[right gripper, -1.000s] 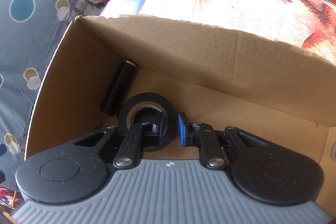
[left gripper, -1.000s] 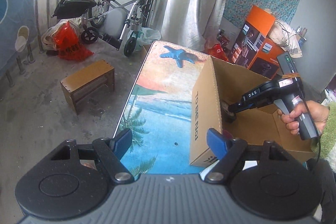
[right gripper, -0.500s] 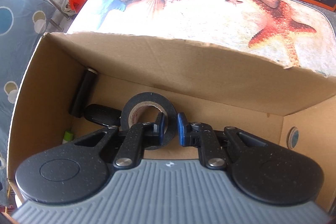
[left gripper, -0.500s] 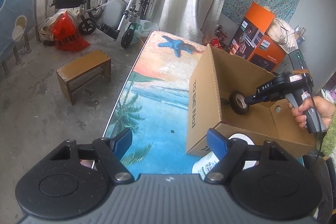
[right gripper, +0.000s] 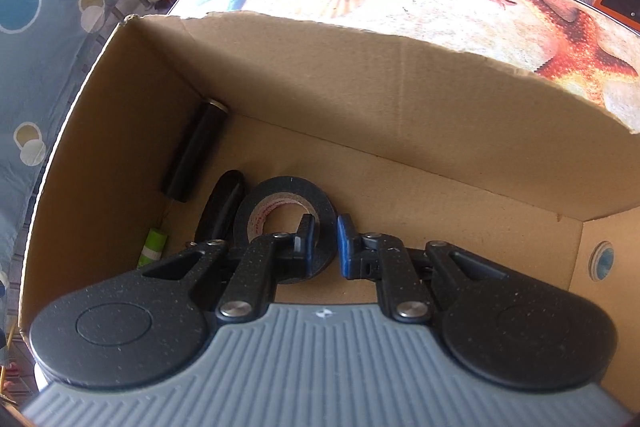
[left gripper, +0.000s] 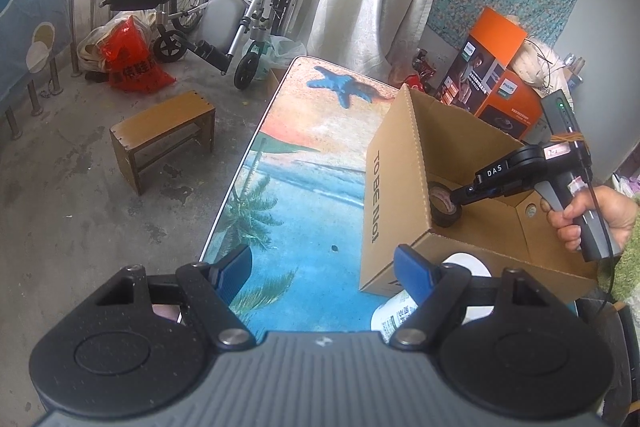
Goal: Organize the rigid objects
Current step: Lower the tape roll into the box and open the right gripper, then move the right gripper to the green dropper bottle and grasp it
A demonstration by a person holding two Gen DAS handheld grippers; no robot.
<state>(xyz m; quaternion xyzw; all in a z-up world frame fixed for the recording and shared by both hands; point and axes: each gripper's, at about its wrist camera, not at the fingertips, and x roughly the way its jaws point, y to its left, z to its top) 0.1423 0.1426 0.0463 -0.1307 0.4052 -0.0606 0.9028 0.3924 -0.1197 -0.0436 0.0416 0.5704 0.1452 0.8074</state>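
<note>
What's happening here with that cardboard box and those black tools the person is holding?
A person is tidying small things into a cardboard box on a beach-print table. The right gripper, jaws pinched on the wall of a roll of black tape, holds it inside the box. A black tube and a small green item already lie in there. The left gripper hovers over the table with open, empty jaws, near a white bottle.
</note>
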